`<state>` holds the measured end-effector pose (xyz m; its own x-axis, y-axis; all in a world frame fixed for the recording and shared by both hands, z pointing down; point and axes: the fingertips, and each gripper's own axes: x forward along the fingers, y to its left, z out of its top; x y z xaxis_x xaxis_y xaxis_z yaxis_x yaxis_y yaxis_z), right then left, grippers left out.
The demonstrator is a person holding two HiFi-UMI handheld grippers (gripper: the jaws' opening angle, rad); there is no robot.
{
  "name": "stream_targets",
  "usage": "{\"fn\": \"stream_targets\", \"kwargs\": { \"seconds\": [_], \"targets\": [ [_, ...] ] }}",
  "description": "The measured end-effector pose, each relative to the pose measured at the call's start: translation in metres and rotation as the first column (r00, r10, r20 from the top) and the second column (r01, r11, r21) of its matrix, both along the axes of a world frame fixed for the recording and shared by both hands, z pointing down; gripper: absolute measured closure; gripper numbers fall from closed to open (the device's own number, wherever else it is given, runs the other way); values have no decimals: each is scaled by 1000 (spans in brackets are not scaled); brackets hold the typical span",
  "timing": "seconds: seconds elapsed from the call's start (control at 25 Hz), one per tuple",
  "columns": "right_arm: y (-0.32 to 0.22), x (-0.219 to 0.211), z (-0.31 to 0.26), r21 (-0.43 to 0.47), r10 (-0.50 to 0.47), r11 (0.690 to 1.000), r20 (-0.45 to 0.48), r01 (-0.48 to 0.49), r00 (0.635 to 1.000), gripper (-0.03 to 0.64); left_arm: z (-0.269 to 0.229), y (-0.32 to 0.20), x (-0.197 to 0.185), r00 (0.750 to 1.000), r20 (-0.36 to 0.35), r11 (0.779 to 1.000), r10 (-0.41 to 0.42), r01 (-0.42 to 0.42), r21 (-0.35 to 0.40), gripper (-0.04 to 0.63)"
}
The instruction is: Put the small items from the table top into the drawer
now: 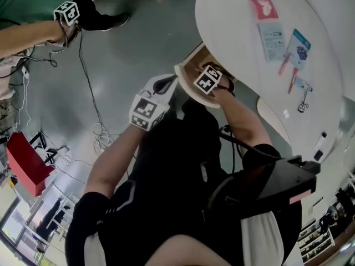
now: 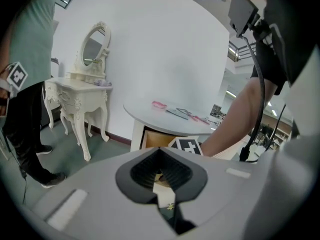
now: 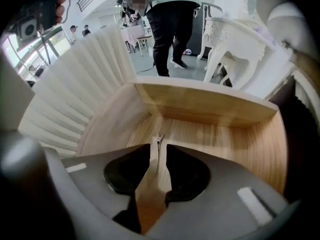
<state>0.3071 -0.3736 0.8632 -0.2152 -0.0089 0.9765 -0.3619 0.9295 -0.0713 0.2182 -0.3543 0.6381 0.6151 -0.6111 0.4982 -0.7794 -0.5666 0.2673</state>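
Observation:
The round white table still carries a red packet, a pale blue packet, a teal card, pink pens and small scissors. Under it the wooden drawer is pulled out. My right gripper is inside the drawer, open, with a thin metal clip standing in the gap, untouched by the pads. My left gripper hovers near the drawer front, jaws shut to a narrow slit. I cannot tell if anything is in it.
A person in a green shirt and black trousers stands nearby, wearing a marker cube on the wrist. An ornate white dressing table with an oval mirror stands beyond. Cables and a red box lie on the grey floor.

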Motion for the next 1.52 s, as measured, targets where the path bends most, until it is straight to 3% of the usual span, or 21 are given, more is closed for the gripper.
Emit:
{"fn": "stream_targets", "kwargs": {
  "seconds": [0.36,0.64,1.04,1.52],
  "targets": [
    [17,-3,-79,22,30,999,91,-32,995,558,-66,5,17,999,-30,995,35,-32,90,595],
    [24,5,-136,43,146,986,202,-158,968,607,-86,21,27,996,-28,989,86,-82,120,595],
    [20,0,-230,82,286,932,432,-354,855,614,-117,23,39,986,-30,974,162,-155,166,595],
    [8,6,-328,137,328,846,629,-516,705,614,-135,16,46,976,-27,960,215,-206,191,595]
  ]
}}
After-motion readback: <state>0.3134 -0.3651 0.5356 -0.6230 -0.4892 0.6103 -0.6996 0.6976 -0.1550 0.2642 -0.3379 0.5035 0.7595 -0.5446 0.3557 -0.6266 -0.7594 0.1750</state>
